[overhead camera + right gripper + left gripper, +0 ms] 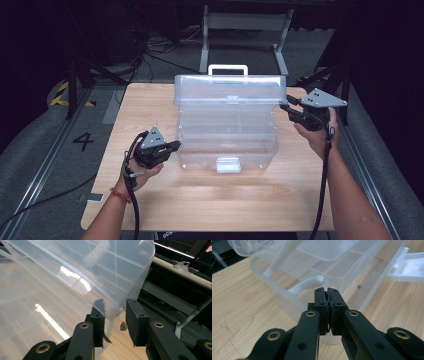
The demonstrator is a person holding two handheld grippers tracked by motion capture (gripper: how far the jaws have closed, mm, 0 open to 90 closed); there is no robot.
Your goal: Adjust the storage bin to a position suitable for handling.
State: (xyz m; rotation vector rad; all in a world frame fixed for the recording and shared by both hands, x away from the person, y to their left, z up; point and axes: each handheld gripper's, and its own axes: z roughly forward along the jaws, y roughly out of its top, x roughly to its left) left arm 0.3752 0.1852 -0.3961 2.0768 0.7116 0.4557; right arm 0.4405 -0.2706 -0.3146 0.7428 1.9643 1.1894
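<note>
A big clear plastic box (227,137) sits in the middle of the wooden bench (210,200). Its lid (230,90) stands up at the back, with a white handle (228,69) on top. The left gripper (172,147) is at the box's left side, low down, and its jaws are pressed together just beside the box wall. The right gripper (286,106) is up at the lid's right end. Its jaws are spread, with the lid's edge between them.
</note>
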